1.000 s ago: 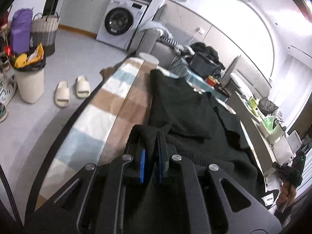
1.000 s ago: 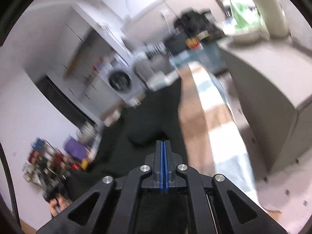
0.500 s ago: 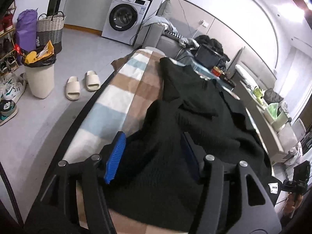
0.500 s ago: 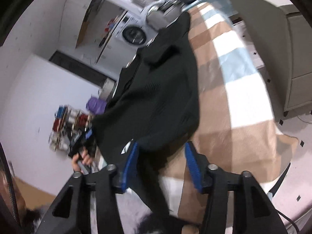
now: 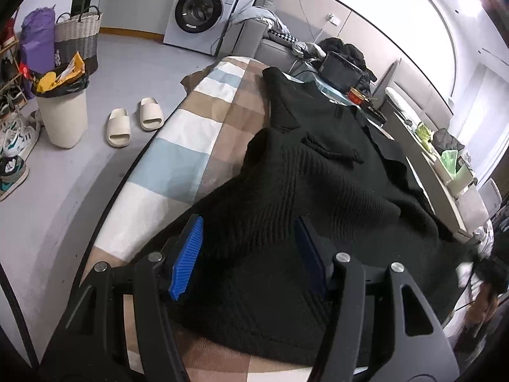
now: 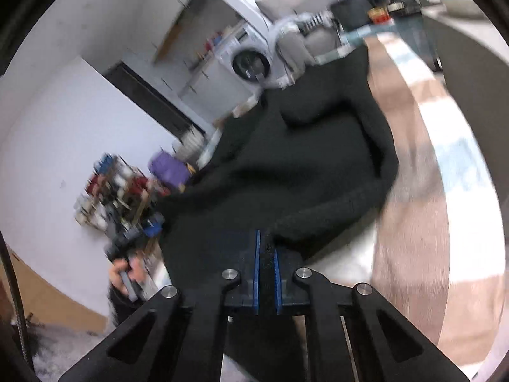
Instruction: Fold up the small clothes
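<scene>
A black knitted sweater [image 5: 318, 165] lies spread along a checked blanket [image 5: 197, 121] of beige, white and pale blue squares. My left gripper [image 5: 248, 222] stands open over the sweater's near corner. The fabric lies loose between its blue pads [image 5: 187, 254] and covers part of the right one. In the blurred right wrist view, the right gripper [image 6: 265, 238] is shut on a fold of the sweater [image 6: 302, 165] at its near edge. The cloth rises slightly from the blanket [image 6: 413, 191] toward the pads.
Left of the table are a white bin [image 5: 62, 111], a pair of slippers [image 5: 133, 121], a woven basket [image 5: 78, 36] and shoes [image 5: 12, 146]. A washing machine [image 5: 198, 12] and a sofa [image 5: 286, 41] with clothes stand behind. A counter [image 5: 445, 172] runs along the right.
My left gripper has opened and let go of the sweater's edge, which now lies on the blanket. The right gripper opened over the sweater's near edge, then shut on it.
</scene>
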Demonstrator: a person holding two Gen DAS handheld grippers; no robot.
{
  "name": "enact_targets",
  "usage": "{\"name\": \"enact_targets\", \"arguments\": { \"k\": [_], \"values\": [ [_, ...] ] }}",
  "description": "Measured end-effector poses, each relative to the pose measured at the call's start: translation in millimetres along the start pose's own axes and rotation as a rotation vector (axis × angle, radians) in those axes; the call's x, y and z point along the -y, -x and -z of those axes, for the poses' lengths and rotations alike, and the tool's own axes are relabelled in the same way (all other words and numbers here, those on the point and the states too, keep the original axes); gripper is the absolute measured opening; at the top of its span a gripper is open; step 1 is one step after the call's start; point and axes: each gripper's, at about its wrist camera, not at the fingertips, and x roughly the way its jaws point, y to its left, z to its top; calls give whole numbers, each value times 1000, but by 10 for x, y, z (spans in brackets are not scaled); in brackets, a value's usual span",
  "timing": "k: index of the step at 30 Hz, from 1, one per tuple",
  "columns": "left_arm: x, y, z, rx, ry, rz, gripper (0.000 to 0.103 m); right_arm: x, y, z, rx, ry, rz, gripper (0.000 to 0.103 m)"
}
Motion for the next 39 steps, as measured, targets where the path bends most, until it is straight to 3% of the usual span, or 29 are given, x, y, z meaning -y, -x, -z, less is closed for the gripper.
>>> {"name": "enact_targets", "arguments": {
  "k": [6, 13, 15, 17, 24, 29, 35, 39],
  "values": [
    [-10, -111, -84, 15, -6, -64, 56, -81, 190, -158, 94, 23, -45, 7],
    [34, -302, -72, -34, -75, -83, 56, -23, 191, -197, 90, 13, -49, 7],
    [83, -313, -58, -28, -112, -88, 11, -10, 195, -191, 87, 9, -43, 7],
    [115, -300, -49, -28, -127, -78, 5, 9, 209, -192, 91, 5, -37, 7],
    [205, 121, -128, 122, -111, 53, 5, 17, 310, -227, 155, 3, -25, 7],
    [398, 265, -472, 223, -95, 117, 5, -56, 243, -536, 265, 29, 105, 7],
    [594, -90, -1179, 262, -2, 144, 5, 74, -94, -1254, 358, -42, 223, 7],
    [646, -471, -1494, 231, 28, 71, 6, 265, -413, -1643, 345, -87, 337, 8]
  ]
}}
